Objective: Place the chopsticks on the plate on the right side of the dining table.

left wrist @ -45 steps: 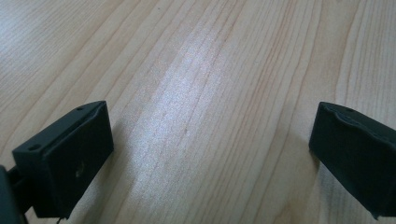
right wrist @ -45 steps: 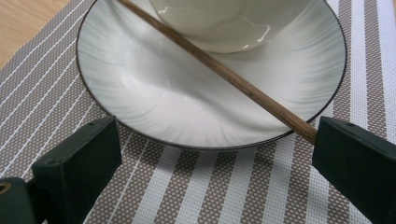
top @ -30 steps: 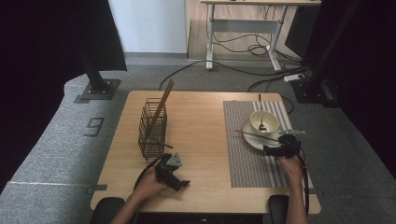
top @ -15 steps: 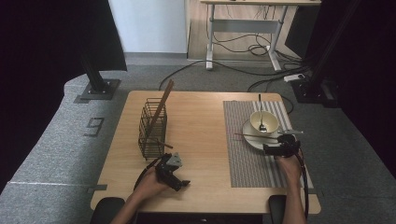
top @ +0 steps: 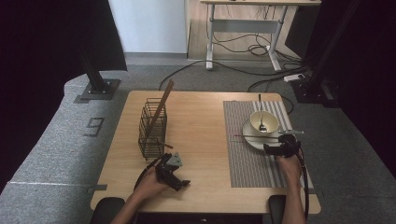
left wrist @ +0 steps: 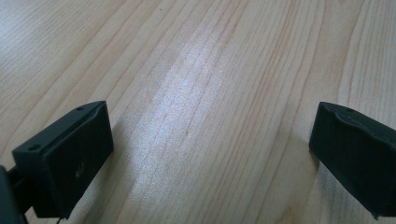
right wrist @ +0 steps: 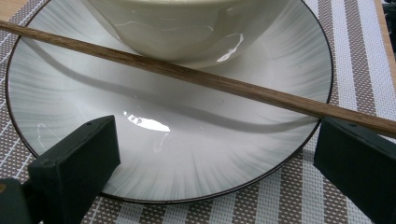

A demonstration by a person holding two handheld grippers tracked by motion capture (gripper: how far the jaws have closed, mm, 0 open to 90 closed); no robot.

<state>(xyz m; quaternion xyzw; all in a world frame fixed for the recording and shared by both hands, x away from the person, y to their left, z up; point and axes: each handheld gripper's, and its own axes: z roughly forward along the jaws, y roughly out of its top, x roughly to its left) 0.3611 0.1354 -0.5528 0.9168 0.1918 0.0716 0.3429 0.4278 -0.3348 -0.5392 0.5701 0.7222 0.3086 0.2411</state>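
Your right hand-held gripper sits wide, holding nothing, at the near rim of the plate on the striped mat, toward the worktop's right edge. The chopstick lies just beyond its jaws, resting across the plate in front of the bowl. Its long axis runs roughly parallel to the worktop's near edge; in the high view one end pokes out past the plate's left rim over the mat. In the right gripper view it crosses at a slant, its right end passing just above the right jaw. Right hand is far nearer. Your left hand-held gripper is also wide and holding nothing, low over bare wood near the near edge, just in front of the wire basket. Judgement: you need a short push forward and a slight wrist turn so the jaws straddle the stick. Bowl wall is close behind, room is tight there; open mat to the left.
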